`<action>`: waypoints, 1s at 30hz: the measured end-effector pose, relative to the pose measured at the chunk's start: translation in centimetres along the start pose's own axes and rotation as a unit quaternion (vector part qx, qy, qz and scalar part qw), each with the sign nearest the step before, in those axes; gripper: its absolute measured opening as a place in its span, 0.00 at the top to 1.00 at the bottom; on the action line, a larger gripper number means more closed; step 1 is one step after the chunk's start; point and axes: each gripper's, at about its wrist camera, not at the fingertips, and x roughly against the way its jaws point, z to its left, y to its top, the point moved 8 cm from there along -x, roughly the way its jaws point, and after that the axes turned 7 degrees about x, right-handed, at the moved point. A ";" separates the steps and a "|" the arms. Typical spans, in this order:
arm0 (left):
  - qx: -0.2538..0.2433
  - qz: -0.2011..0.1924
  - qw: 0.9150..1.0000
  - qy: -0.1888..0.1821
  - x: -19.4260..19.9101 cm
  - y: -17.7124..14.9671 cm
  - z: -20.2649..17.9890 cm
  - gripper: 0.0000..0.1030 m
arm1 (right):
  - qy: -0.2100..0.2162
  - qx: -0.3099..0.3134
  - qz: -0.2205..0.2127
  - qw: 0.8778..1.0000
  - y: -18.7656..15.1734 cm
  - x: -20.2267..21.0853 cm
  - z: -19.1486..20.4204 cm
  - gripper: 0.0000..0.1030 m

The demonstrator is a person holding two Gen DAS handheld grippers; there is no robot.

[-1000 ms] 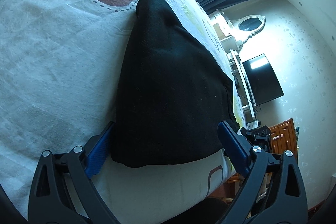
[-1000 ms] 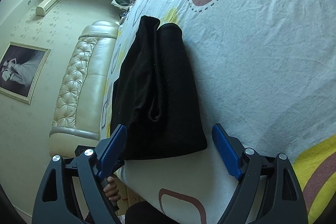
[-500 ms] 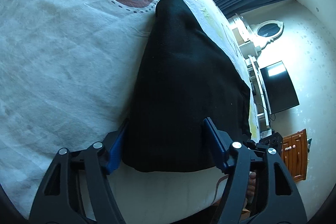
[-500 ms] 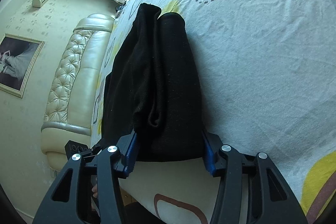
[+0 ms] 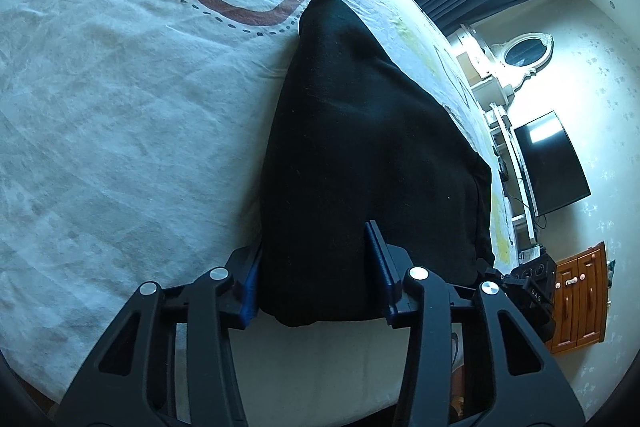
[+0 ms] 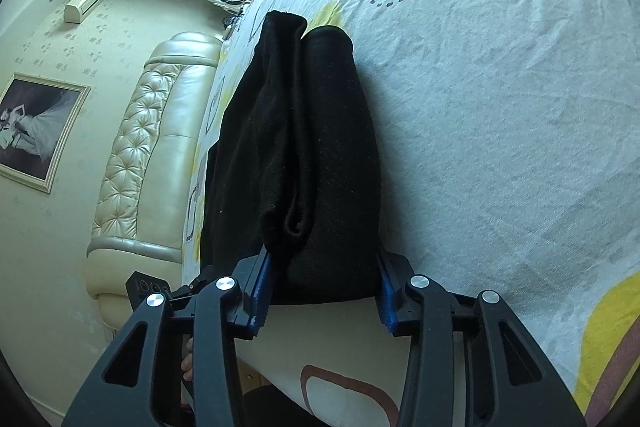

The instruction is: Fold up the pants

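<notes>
Black pants [image 5: 360, 155] lie folded lengthwise on a white patterned bedsheet [image 5: 120, 107], stretching away from me. My left gripper [image 5: 314, 271] is closing on the near end of the pants; its blue pads press the fabric from both sides. In the right wrist view the pants [image 6: 304, 155] show two stacked layers with a fold seam. My right gripper [image 6: 322, 283] is closed around the near end of the pants, pads touching the cloth on both sides.
The bed's near edge [image 5: 340, 359] runs just under the grippers. A cream padded headboard [image 6: 140, 167] and framed picture [image 6: 36, 131] stand left. A TV [image 5: 552, 167], mirror [image 5: 524, 53] and wooden cabinet [image 5: 580, 299] stand right.
Both grippers moved forward over the near end of the pants and narrowed from wide open until their pads clamp the fabric.
</notes>
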 end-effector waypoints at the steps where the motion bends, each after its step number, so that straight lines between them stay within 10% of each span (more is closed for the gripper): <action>1: -0.001 -0.001 1.000 0.001 0.0 0.0 0.0 0.59 | 0.002 -0.002 0.000 1.000 0.0 0.1 -0.1 0.60; 21: -0.002 -0.004 1.000 0.011 0.2 0.0 -0.3 0.60 | 0.011 -0.010 -0.002 1.000 0.2 0.3 -0.1 0.61; 30: 0.002 -0.001 1.000 0.008 0.1 -0.3 -0.1 0.60 | 0.054 -0.053 0.009 0.997 0.9 -0.6 -0.2 0.27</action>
